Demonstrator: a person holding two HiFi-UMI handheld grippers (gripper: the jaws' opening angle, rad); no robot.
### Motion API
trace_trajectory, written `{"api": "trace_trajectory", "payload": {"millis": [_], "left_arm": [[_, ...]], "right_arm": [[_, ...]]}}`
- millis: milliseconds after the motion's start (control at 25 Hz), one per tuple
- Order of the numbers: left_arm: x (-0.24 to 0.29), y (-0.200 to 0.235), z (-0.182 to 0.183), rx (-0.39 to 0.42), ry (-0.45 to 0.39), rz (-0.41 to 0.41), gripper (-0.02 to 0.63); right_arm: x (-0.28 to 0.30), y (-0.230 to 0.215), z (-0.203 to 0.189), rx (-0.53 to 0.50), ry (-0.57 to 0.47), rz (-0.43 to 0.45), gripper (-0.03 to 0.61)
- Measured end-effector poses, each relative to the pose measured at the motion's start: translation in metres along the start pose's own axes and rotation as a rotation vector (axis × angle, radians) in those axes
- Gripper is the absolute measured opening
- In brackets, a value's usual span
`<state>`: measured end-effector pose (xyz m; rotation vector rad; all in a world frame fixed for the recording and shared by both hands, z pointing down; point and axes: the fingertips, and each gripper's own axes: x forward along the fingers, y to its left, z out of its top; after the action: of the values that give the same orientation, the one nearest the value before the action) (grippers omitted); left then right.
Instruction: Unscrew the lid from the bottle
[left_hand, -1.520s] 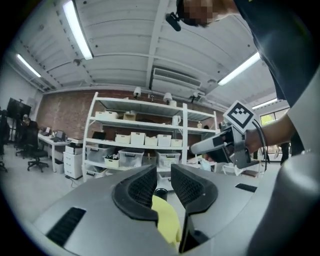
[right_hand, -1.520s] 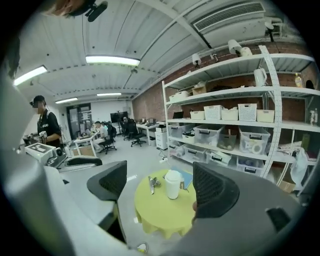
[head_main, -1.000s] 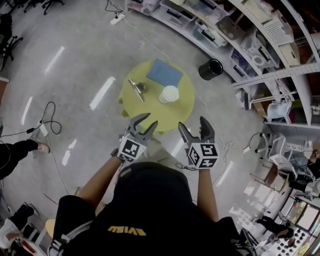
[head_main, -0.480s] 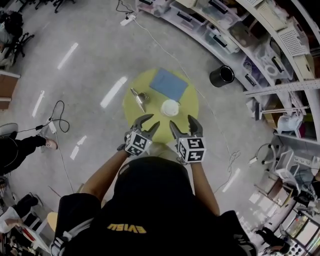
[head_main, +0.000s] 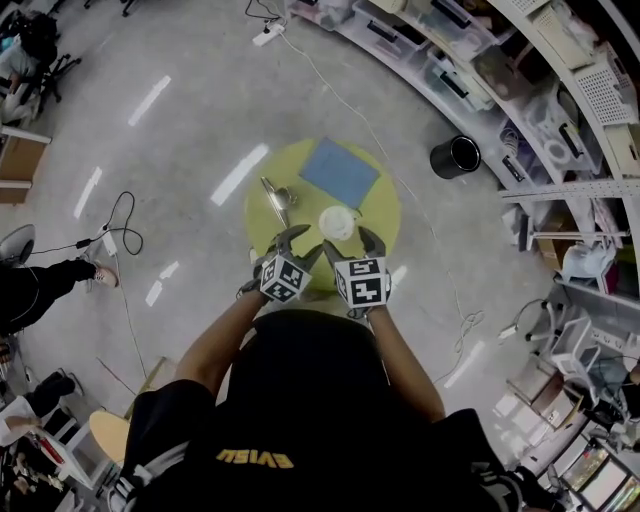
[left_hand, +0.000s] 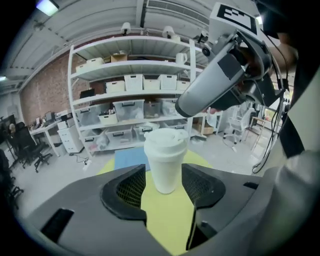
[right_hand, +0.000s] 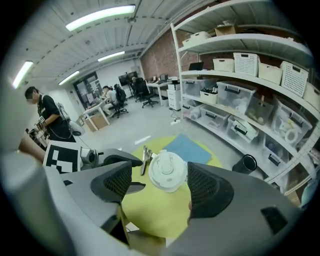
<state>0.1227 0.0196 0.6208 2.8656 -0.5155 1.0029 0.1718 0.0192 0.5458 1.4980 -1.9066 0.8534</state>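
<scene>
A white cup-shaped bottle (head_main: 338, 222) with a white lid (right_hand: 167, 170) stands upright on a round yellow table (head_main: 375, 205). My left gripper (head_main: 300, 243) hovers at the table's near edge, level with the bottle (left_hand: 165, 160). Its jaws are opening; the bottle stands ahead of the fingertips, untouched. My right gripper (head_main: 350, 243) is just right of the left one, higher up, looking down on the lid. It is open, its pads apart from the bottle. One of its fingers (left_hand: 210, 90) reaches over the bottle in the left gripper view.
A blue cloth (head_main: 340, 172) lies at the table's far side and a metal tool (head_main: 277, 195) at its left. A black bin (head_main: 455, 157) stands on the floor to the right, before shelves of storage boxes. Cables lie on the floor at the left.
Both grippers have moved forward over the table's near edge toward the bottle and drawn closer together. The left jaws have spread a little wider.
</scene>
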Motion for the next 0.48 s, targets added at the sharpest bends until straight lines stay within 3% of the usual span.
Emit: {"api": "trace_trajectory", "payload": {"millis": [240, 360, 480], "left_arm": [[0.035, 0.011, -0.023, 0.043, 0.047, -0.050, 0.323], [0.049, 0.014, -0.027, 0.031, 0.015, -0.083, 0.356], [0.060, 0.015, -0.027, 0.069, -0.036, -0.108, 0.357]], "right_arm": [[0.034, -0.013, -0.002, -0.040, 0.151, -0.045, 0.350], [0.048, -0.010, -0.004, -0.048, 0.209, -0.053, 0.350], [0.058, -0.004, -0.008, -0.028, 0.252, -0.053, 0.350]]}}
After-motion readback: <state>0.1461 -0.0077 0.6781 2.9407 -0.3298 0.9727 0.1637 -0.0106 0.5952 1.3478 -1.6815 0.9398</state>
